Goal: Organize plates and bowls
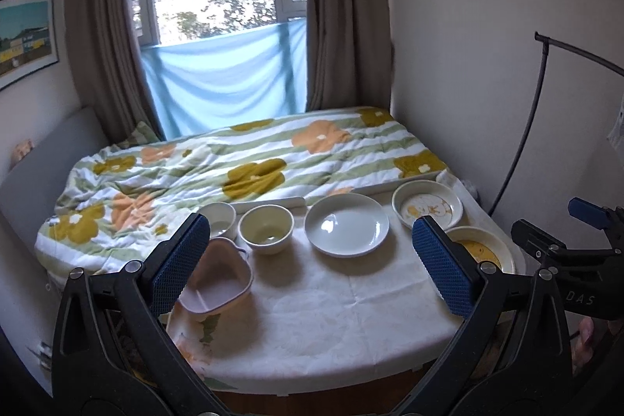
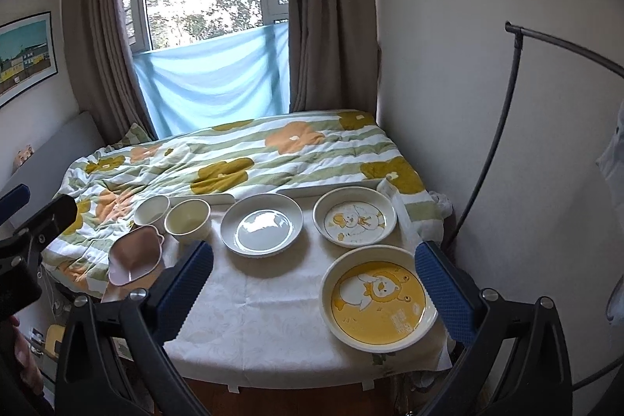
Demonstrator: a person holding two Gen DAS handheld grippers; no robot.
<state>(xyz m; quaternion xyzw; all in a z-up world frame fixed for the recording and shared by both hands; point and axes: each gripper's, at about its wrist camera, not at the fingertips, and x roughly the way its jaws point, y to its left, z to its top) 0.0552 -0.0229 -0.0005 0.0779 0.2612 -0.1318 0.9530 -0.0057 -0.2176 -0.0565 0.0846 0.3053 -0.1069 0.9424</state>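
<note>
The left gripper [image 1: 312, 260] hangs over the counter [image 1: 312, 314] with jaws spread wide and nothing between them. Beyond it stand a pink heart-shaped dish [image 1: 218, 283], two bowls [image 1: 266, 228] [image 1: 219, 219], a white plate [image 1: 346, 224] and two patterned plates [image 1: 427, 208] [image 1: 485, 250]. The right gripper [image 1: 585, 252] shows at the right edge.

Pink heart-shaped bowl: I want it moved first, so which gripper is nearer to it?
Left. The left gripper has its left finger right beside the pink heart-shaped bowl. The right gripper sits further right, by the yellow bear plate.
</note>
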